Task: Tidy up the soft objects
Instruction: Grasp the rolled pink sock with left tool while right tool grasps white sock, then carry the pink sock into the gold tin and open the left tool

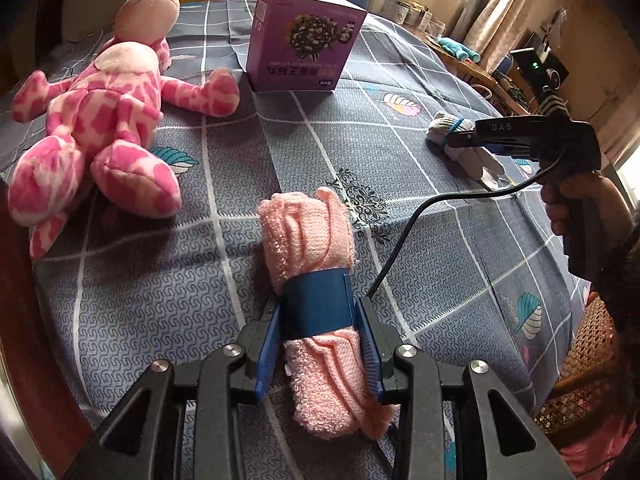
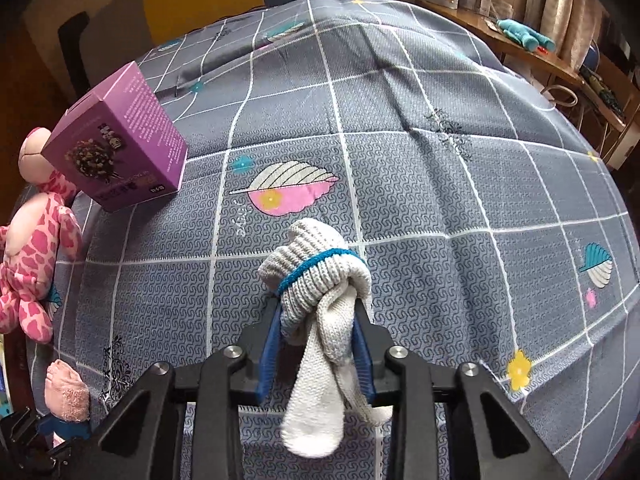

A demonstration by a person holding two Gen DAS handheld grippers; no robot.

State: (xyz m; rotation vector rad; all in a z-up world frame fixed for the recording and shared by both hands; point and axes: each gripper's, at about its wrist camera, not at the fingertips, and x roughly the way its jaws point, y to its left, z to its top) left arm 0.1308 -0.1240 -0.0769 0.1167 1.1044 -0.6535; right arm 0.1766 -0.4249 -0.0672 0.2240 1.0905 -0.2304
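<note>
- Left gripper (image 1: 318,334): fingers clamped on the pink towel roll (image 1: 316,248), gripping at its blue band (image 1: 316,308). Roll lies on the worktop's grey checked cloth (image 1: 400,120), pointing away from the camera.
- Right gripper (image 2: 318,344): fingers clamped on the white knit glove (image 2: 316,280), just below its blue-trimmed cuff; glove fingers hang down between the gripper fingers.
- Pink spotted plush toy (image 1: 100,120) lies on its back at the left side of the cloth.
- Purple box (image 1: 302,40) stands upright at the far side, just beside the plush's arm.
- Teal plush (image 2: 524,34) on a side shelf, well apart.
</note>
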